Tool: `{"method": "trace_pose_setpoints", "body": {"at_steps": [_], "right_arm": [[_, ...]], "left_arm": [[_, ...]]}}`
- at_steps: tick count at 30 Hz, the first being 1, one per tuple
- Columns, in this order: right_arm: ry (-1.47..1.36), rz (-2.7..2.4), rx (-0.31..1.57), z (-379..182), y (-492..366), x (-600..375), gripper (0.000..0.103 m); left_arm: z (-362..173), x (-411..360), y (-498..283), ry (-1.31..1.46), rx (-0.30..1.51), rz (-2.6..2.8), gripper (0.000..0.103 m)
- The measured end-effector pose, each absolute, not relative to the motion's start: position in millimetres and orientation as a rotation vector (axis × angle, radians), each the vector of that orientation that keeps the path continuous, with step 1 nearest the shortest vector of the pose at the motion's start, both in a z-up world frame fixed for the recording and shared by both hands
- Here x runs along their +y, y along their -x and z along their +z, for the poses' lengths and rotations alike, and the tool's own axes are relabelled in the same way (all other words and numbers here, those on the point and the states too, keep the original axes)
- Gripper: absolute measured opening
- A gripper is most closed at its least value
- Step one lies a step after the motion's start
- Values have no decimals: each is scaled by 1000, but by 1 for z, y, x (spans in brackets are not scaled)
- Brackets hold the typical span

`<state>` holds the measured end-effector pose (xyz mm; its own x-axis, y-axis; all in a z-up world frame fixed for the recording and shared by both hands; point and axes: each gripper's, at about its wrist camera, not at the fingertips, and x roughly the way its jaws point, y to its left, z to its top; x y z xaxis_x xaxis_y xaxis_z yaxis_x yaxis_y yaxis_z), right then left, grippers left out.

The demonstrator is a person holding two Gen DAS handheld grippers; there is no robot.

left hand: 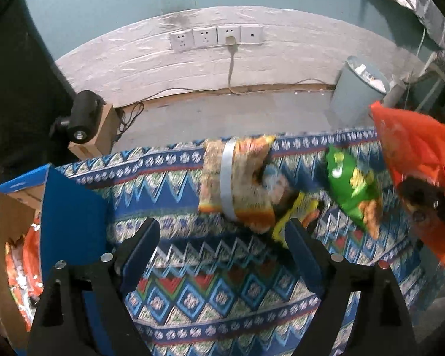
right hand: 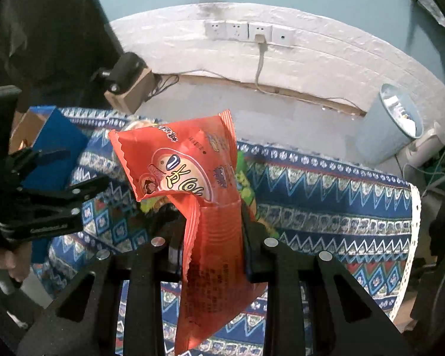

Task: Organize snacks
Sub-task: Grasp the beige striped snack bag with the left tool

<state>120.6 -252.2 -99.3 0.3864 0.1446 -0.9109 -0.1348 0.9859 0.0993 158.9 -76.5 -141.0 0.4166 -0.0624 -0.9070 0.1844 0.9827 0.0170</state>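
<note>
1 orange snack bag hangs clamped in the right gripper, lifted clear of the patterned cloth on the worktop. The jaws are clenched on the bag's lower half, where the foil is pinched into vertical creases; the upper half fans out flat, with a serrated top edge, a pale oval logo and a small cartoon face (print too small to read). The bag shows again at the right edge of the left wrist view.

The left gripper hangs above the cloth, jaws released and wide apart with nothing between them.

On the cloth lie a tan and orange bag banded by a silver stripe and a green bag, near each other. A cardboard box with a blue flap sits at the left, orange packets inside.
</note>
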Motion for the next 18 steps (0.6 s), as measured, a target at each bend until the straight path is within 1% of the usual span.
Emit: {"method": "trace_pose_setpoints", "body": {"at_steps": [10,15,18], "right_arm": [[-30,179,1148,-102,-126,-257,26],[-46,166,1154,-106,-125,-264,26],[-44,160,1162,-110,-124,-266,26]], "left_arm": [[-163,-76,-205,-75,1152,-133,87],[-176,-73,-216,-22,1189,-147,87],[-179,-71,-217,9,1180,-148,86]]}}
